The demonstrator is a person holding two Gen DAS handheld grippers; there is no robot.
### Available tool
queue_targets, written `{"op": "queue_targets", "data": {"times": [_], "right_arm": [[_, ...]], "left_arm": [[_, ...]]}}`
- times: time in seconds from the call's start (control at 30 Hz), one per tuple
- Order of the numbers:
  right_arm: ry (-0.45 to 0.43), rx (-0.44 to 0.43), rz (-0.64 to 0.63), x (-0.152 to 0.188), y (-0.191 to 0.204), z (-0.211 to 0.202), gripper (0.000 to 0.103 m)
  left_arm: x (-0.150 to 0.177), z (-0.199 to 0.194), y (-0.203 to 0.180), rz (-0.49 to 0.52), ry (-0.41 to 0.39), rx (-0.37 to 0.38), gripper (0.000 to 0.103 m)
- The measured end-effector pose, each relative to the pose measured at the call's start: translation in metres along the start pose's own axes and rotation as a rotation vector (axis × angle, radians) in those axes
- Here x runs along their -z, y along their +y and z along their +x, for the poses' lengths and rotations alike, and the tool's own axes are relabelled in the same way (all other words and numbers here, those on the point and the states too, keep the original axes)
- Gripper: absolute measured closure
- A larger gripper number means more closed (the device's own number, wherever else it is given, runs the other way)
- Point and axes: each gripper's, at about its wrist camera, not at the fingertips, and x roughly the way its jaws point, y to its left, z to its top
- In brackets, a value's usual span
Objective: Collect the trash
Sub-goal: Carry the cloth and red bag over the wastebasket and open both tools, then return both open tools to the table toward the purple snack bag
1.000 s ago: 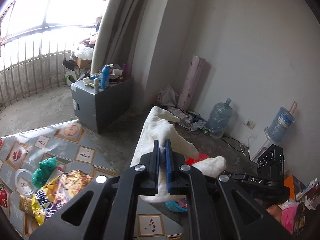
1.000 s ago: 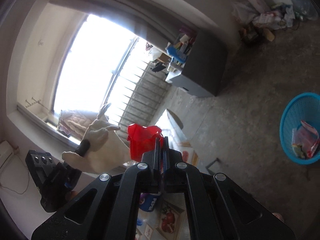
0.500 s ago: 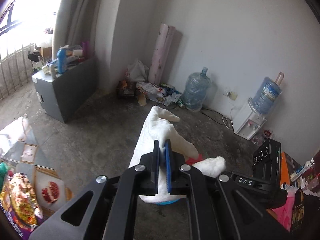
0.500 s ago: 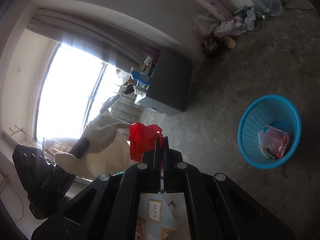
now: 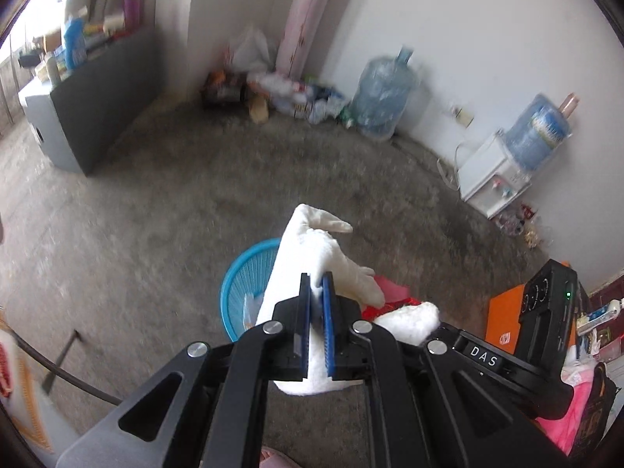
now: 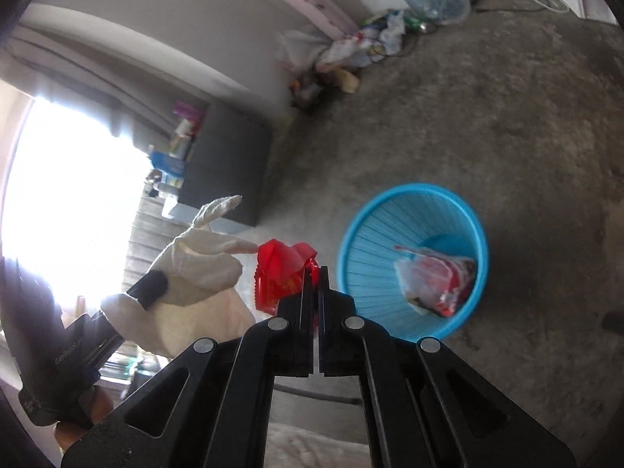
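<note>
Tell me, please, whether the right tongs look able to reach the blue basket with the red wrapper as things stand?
Probably yes. The right tongs, shut on the red wrapper, hang beside the open-topped blue basket, and nothing stands between them; only trash lies inside.

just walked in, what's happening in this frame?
A person is collecting trash with two handheld grippers. The right gripper is shut on a red wrapper, held beside the blue basket on the floor, which already holds some wrappers. The left gripper is clamped on a white glove above the basket.
</note>
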Motion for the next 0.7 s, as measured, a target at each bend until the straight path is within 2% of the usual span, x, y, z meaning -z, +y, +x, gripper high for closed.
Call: {"op": "queue_targets", "data": {"times": [0.23,0.3,0.33,0.4,0.47,0.53,0.7], "right_arm": [[0.117,0.094,0.015,0.006,-0.029,0.048,0.103],[0.141,0.119,0.03,0.007,-0.038,0.062,0.099],[0.154,0.119,0.04,0.007,-0.043,0.071,0.098],[0.175,0.129,0.061,0.006,-0.055,0.089,0.095],[0.197,0.165,0.091,0.005,-0.071,0.105,0.075],[0.207,0.204,0.119,0.007,-0.079,0.109,0.073],[0.177,0.19,0.135,0.012,-0.082,0.091,0.066]], "left_arm": [[0.008,0.08,0.015,-0.036,0.167,-0.036,0.097],[0.011,0.099,0.02,-0.042,0.21,-0.037,0.095],[0.012,0.113,0.023,-0.051,0.242,-0.049,0.092],[0.013,0.127,0.026,-0.059,0.269,-0.058,0.069],[0.012,0.137,0.027,-0.058,0.266,-0.085,0.068],[0.012,0.135,0.026,-0.063,0.258,-0.079,0.068],[0.005,0.107,0.021,-0.031,0.185,-0.076,0.063]]}}
